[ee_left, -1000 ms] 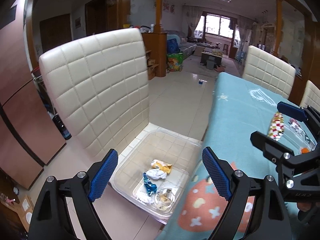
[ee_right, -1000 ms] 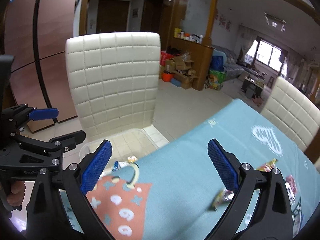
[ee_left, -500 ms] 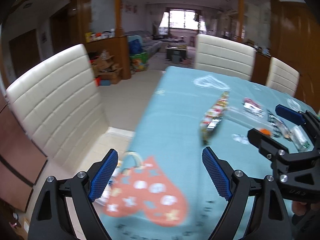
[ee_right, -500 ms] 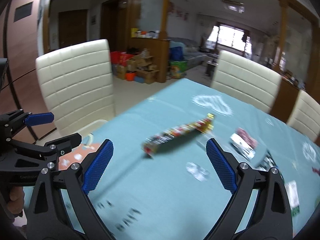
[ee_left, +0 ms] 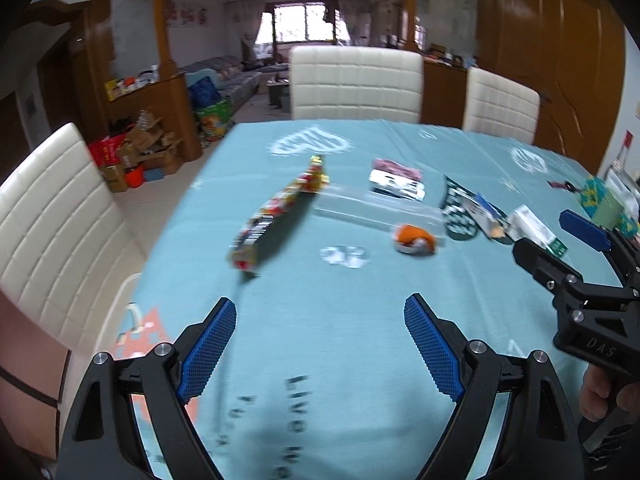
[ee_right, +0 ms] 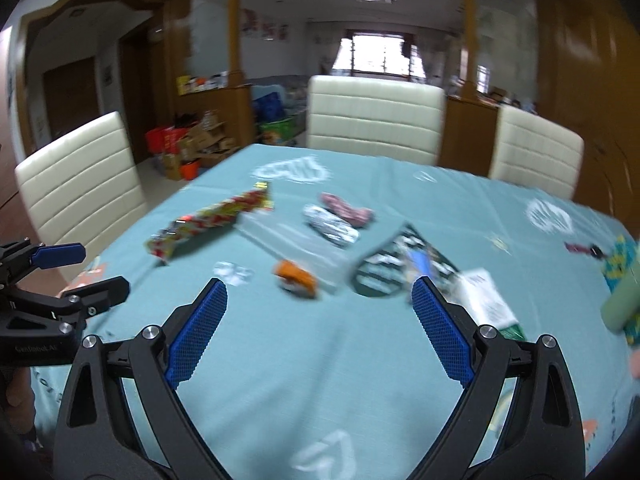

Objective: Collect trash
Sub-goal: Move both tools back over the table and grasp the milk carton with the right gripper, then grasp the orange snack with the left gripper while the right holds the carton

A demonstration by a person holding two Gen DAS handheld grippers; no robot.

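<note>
Trash lies scattered on the teal tablecloth [ee_left: 360, 344]: a long red-yellow snack wrapper [ee_left: 276, 216], an orange-white crumpled piece [ee_left: 414, 238], a small white scrap [ee_left: 344, 257], a clear plastic bag [ee_left: 376, 206], a pink-silver packet [ee_left: 396, 180] and a dark green wrapper [ee_left: 460, 212]. The same items show in the right wrist view: the long wrapper [ee_right: 208, 224], the orange piece [ee_right: 296, 276], the dark green wrapper [ee_right: 404, 268]. My left gripper [ee_left: 318, 344] is open and empty above the near table. My right gripper [ee_right: 320, 328] is open and empty, short of the orange piece.
Cream padded chairs stand at the left [ee_left: 52, 216] and far side [ee_left: 356, 84] of the table. A green patterned container [ee_right: 624, 292] sits at the table's right edge. White-green cartons [ee_left: 536, 232] lie near it. Boxes clutter the floor at back left [ee_left: 136, 156].
Both grippers have swung from the clear bin on the left chair round to face the table's scattered trash. Both stay open and empty.
</note>
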